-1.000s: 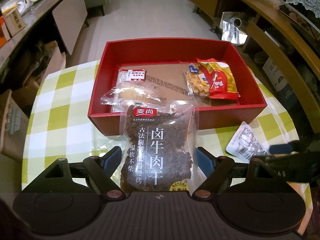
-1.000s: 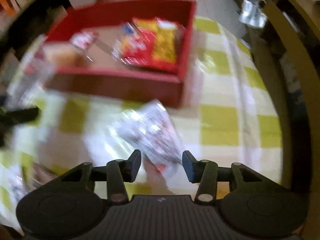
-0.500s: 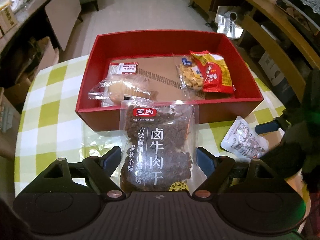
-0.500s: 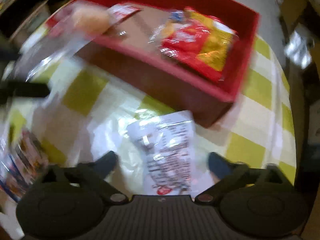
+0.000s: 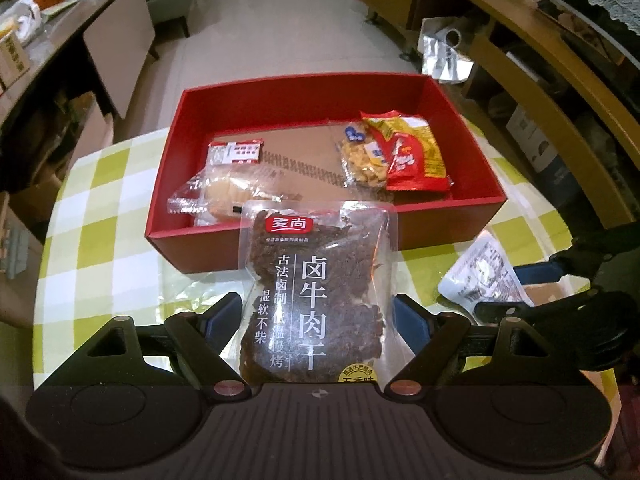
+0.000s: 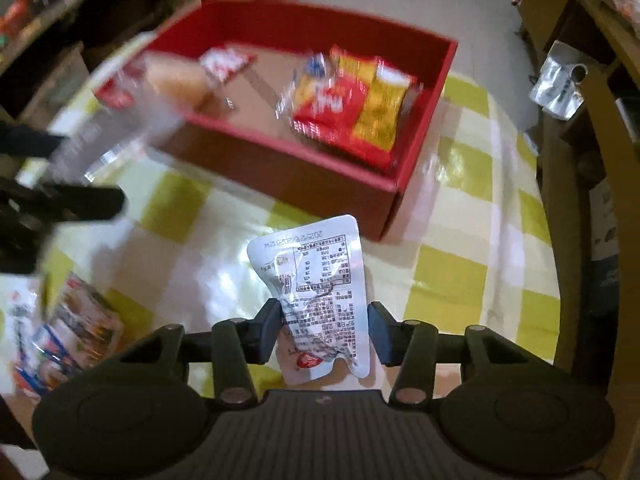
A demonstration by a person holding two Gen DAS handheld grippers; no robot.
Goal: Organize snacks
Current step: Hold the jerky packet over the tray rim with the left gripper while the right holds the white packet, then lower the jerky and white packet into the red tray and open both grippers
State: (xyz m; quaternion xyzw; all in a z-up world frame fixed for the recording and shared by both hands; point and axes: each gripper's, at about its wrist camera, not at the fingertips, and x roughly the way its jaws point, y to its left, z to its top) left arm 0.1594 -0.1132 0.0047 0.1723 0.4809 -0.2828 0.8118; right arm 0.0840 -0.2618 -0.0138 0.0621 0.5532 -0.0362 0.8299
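The beef jerky pouch (image 5: pixel 318 300) looks like a soft, crinkly film bag with lumpy contents — light, likely slick on its glossy face, and prone to sagging if taken by one corner. Its lower body, where the filling gives bulk, seems the best place to grip. It rises between the fingers of the left gripper (image 5: pixel 318 320), its top edge reaching over the near wall of the red box (image 5: pixel 440 228) at about 12 o'clock. The blue pads sit against the pouch's two sides, spread only as wide as the bag, so the left claw appears to be pinching it.

The white sachet (image 6: pixel 316 292) is thin, flat and floppy, and probably very light; its crimped bottom seam would give a firmer hold than the smooth middle. It sits between the fingers of the right gripper (image 6: pixel 326 330), above the checked tablecloth (image 6: pixel 460 272), with the box corner at 12 o'clock. Here the pads flank the sachet closely — whether they are actually pressing it, I cannot tell.
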